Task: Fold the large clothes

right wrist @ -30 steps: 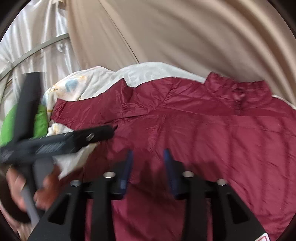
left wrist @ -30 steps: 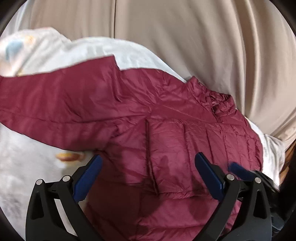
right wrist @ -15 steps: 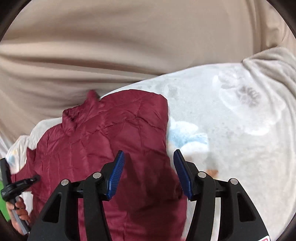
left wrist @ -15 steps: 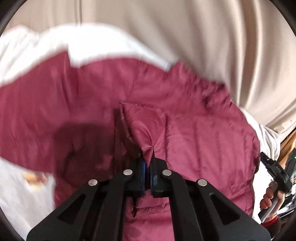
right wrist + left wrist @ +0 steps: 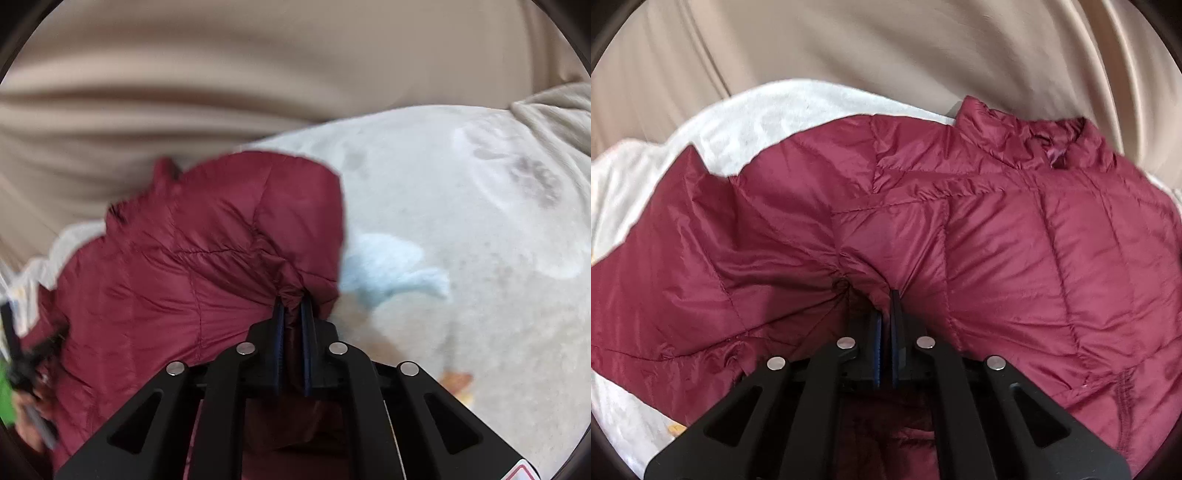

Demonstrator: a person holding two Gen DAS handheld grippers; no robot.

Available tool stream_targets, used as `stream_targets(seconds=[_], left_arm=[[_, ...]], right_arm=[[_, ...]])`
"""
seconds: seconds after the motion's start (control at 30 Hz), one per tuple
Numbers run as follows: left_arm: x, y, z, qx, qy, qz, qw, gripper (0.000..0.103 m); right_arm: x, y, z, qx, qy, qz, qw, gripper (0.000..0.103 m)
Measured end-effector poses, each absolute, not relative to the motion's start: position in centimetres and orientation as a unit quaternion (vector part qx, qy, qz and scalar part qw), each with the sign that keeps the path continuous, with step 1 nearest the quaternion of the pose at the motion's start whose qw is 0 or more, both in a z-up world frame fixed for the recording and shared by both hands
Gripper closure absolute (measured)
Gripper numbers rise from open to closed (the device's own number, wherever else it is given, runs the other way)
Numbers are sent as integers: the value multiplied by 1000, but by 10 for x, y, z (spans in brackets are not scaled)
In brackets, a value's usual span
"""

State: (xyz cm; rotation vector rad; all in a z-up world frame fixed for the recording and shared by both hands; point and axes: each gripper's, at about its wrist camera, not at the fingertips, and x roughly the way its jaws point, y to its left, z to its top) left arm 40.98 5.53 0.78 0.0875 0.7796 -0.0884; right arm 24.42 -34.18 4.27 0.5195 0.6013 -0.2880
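Note:
A maroon quilted puffer jacket [image 5: 1034, 258] lies spread on a white blanket, its collar [image 5: 1027, 144] at the far right and a sleeve stretching to the left. My left gripper [image 5: 886, 295] is shut on a pinched fold of the jacket near its middle. In the right wrist view the jacket [image 5: 184, 266] fills the left half. My right gripper [image 5: 293, 302] is closing on a bunched fold at the jacket's right edge, and its pads press the fabric. The other gripper [image 5: 14, 354], held in a hand, shows blurred at the far left.
The white fleece blanket [image 5: 461, 240] has pale blue and orange prints and extends to the right of the jacket; it also shows behind the jacket [image 5: 757, 122]. A beige curtain [image 5: 886, 44] hangs close behind. A green item [image 5: 5, 398] sits at the left edge.
Both grippers went from open to shut on jacket fabric. The left one closed first and moved closer over the jacket. The right one swung to the jacket's right edge, then closed there.

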Motion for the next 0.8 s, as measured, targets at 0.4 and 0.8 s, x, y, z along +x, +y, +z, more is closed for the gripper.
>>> stream_targets(seconds=[0.4,0.8], left_arm=[[402,72,5,-5,376,-63,924,97],[339,180,37,-130,340,-16,931,61]], right_arm=[[232,-304,2,177,380,-142,897,103],[154,-306,19,188,358,-163,900,100]])
